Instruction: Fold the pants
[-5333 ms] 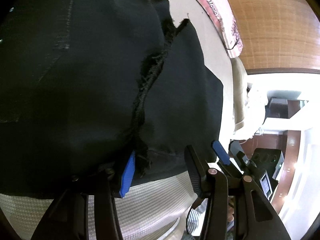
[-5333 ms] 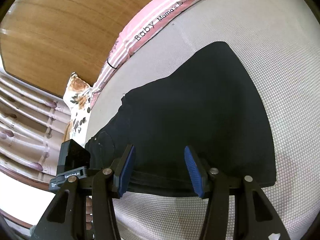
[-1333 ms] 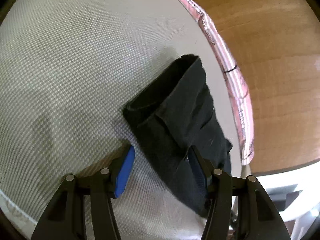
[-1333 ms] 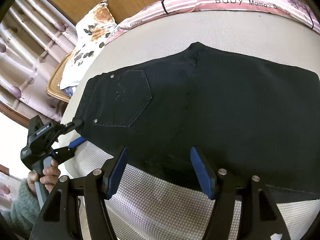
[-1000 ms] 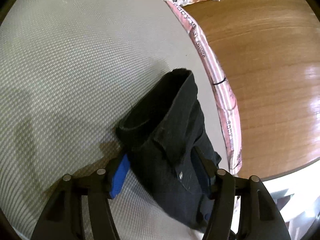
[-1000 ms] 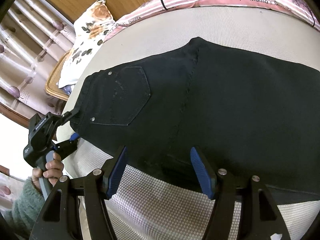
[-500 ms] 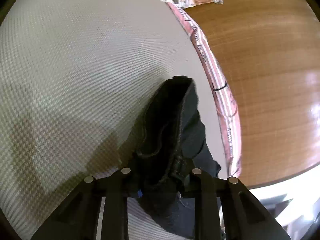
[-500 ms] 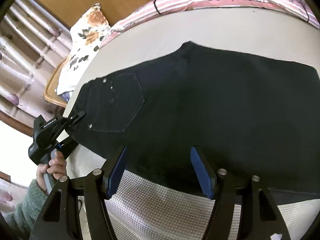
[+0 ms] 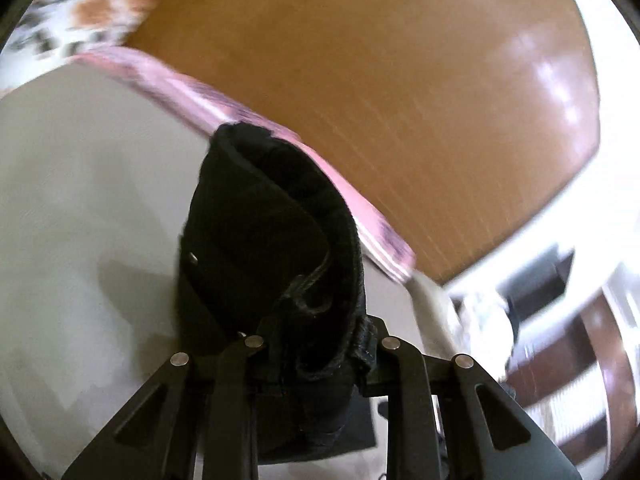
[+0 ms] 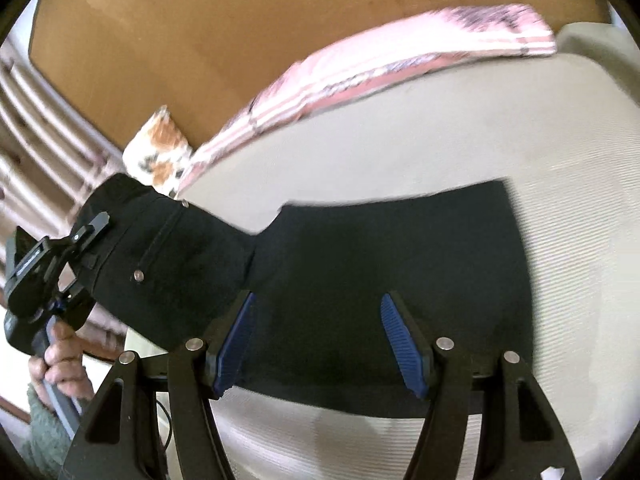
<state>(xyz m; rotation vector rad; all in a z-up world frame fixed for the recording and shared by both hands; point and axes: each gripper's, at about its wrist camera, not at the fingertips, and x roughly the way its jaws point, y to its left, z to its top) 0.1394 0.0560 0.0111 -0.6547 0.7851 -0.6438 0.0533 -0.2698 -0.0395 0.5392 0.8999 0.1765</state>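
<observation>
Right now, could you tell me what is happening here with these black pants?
A person is folding the black pants on a pale mattress. The left gripper has just closed on the waistband end and holds it raised off the surface, while the leg part lies flat. The right gripper is open, hovering over the near edge of the pants with nothing gripped. The fold is not yet laid over.
</observation>
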